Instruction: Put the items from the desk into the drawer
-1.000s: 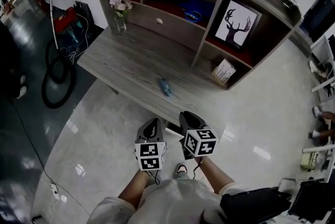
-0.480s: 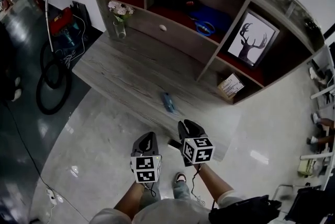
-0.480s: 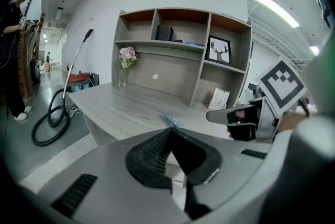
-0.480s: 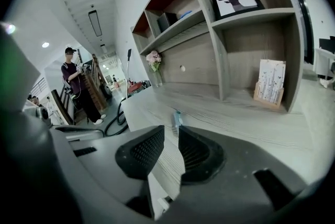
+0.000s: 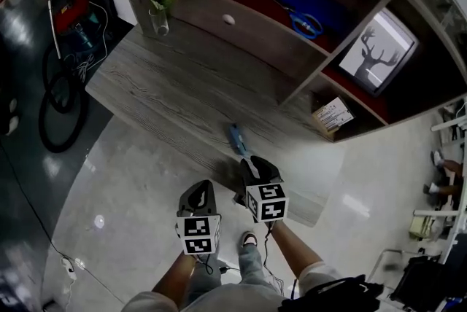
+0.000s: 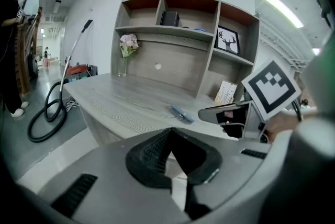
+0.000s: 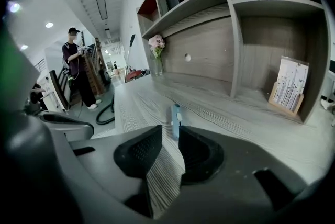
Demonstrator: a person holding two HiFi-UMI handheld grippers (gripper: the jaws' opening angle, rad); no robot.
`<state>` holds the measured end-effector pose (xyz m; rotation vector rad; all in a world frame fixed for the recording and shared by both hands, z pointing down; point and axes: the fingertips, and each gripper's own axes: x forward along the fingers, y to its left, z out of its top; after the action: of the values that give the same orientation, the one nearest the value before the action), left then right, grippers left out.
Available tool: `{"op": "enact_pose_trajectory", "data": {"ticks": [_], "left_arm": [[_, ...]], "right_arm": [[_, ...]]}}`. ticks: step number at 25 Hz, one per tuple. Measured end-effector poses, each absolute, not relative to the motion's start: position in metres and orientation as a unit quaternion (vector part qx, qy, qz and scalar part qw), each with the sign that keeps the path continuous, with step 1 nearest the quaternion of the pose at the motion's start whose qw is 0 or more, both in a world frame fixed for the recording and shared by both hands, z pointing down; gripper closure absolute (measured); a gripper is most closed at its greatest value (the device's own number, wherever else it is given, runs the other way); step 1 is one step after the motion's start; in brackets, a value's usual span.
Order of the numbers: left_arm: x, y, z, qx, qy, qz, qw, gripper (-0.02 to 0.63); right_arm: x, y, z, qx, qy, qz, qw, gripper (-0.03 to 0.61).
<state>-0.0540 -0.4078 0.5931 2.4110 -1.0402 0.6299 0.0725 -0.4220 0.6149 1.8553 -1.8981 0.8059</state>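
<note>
A small blue item (image 5: pixel 236 139) lies alone on the grey wooden desk (image 5: pixel 168 84), near its front edge. My right gripper (image 5: pixel 255 165) reaches over that edge just short of the item; the blue item (image 7: pixel 175 117) shows through the narrow gap of the right gripper (image 7: pixel 170 136), untouched. My left gripper (image 5: pixel 202 191) hangs lower left over the floor, off the desk; in its own view the left gripper (image 6: pixel 170 133) has its tips together and holds nothing. The shut drawer (image 5: pixel 248 30) with a pale knob (image 5: pixel 228 19) sits at the back of the desk.
A vase of flowers (image 5: pixel 158 8) stands at the desk's back left. The shelf unit holds a deer picture (image 5: pixel 378 52), a card holder (image 5: pixel 332 115) and blue things (image 5: pixel 306 15). A vacuum hose (image 5: pixel 62 95) lies on the floor at left. A person (image 7: pixel 76 68) stands far off.
I have come closer to the desk. The right gripper has moved forward over the desk edge up to the blue item; the left gripper has stayed low beside it.
</note>
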Motion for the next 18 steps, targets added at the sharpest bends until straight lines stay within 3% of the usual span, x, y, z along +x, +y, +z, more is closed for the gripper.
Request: {"op": "enact_pose_trajectory", "data": {"ticks": [18], "left_arm": [[-0.070, -0.423, 0.631, 0.857, -0.381, 0.237, 0.253, 0.615]], "right_arm": [[0.072, -0.458, 0.644, 0.645, -0.669, 0.201, 0.312, 0.469]]}}
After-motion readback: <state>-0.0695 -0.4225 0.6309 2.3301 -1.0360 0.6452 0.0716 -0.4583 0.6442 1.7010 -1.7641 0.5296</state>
